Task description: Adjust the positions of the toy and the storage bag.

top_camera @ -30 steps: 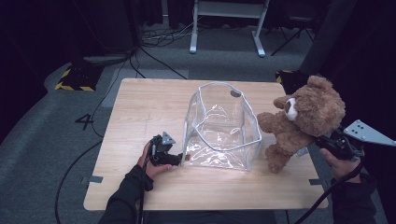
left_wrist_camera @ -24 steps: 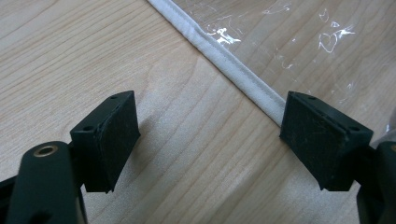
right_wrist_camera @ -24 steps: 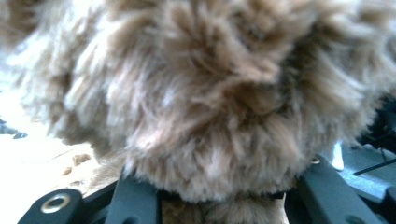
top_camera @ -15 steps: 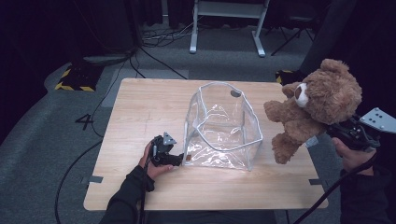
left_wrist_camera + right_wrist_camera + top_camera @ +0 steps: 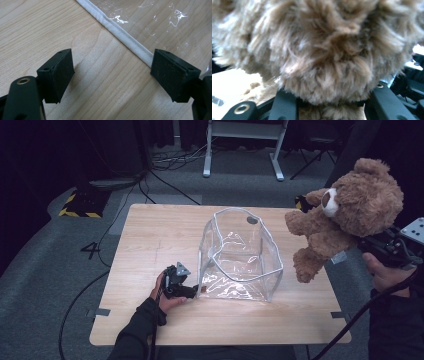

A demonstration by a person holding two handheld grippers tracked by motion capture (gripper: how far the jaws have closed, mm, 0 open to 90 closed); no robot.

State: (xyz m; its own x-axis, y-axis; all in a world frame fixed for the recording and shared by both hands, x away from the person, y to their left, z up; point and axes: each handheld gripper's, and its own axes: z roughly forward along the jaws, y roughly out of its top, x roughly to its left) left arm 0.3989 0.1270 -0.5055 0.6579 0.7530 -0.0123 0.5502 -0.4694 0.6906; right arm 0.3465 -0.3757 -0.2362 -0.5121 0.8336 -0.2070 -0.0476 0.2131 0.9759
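Teddy bear [image 5: 350, 215], upright and facing left, sits clamped in right claw [image 5: 329, 105]; left claw [image 5: 112, 75] gapes wide.

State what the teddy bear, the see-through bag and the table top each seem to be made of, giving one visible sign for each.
Teddy bear: soft plush, probably synthetic; long brown fuzzy pile.
Bag: clear flexible plastic, likely vinyl; glossy creases and glare, with white trim that looks like fabric along its edges.
Table: light wood or wood-look laminate; matt surface with grain lines. Which of the two cannot be told.
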